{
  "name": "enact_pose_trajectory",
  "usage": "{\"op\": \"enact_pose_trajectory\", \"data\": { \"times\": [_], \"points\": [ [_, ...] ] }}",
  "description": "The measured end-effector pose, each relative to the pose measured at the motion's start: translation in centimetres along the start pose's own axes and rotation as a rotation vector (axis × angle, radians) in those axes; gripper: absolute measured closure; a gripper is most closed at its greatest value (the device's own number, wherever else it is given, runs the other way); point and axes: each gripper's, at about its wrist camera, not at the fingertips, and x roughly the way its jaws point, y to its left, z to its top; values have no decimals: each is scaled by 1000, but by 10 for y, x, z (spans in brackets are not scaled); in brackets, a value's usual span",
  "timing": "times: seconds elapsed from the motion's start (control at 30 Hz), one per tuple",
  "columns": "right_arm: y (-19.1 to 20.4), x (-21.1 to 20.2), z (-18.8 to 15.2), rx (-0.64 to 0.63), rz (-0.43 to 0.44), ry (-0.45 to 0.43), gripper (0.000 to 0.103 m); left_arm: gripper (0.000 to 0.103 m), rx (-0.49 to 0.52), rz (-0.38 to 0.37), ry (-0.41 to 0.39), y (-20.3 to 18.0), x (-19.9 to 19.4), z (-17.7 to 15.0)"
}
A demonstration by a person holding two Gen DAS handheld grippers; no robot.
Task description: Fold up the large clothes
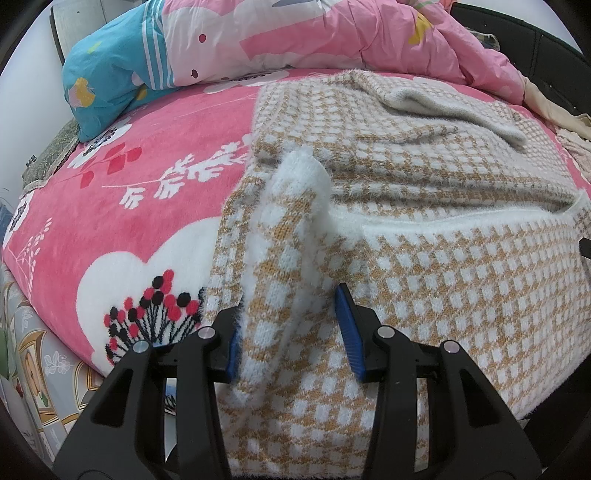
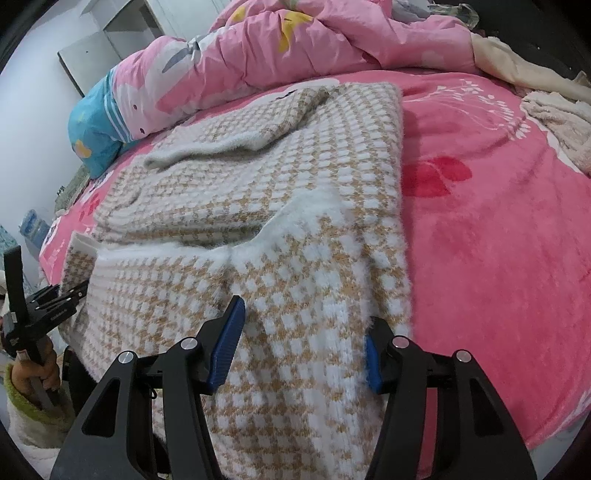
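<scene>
A pink floral fleece bed cover point(image 2: 498, 240) carries a crumpled pink quilt point(image 1: 332, 33) along its far edge. The fuzzy tan-and-white checked knit sweater point(image 2: 295, 192) spreads to the near edge. The left gripper point(image 1: 291, 332) pinches a raised sweater fold; the right gripper point(image 2: 303, 347), half open, straddles the sweater's edge.

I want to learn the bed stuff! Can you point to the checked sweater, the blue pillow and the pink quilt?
checked sweater point(image 2: 280, 206): right wrist view, middle of its body.
blue pillow point(image 1: 107, 74): left wrist view, its blue side.
pink quilt point(image 2: 314, 40): right wrist view, a bunched fold.
</scene>
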Motion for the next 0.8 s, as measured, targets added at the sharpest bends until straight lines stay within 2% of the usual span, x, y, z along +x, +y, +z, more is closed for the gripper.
{"op": "enact_pose_trajectory", "data": {
  "times": [0.8],
  "points": [
    [9,-7,-18,-5,-45,11,48,61,0,-3,4,1,0,0]
  ]
}}
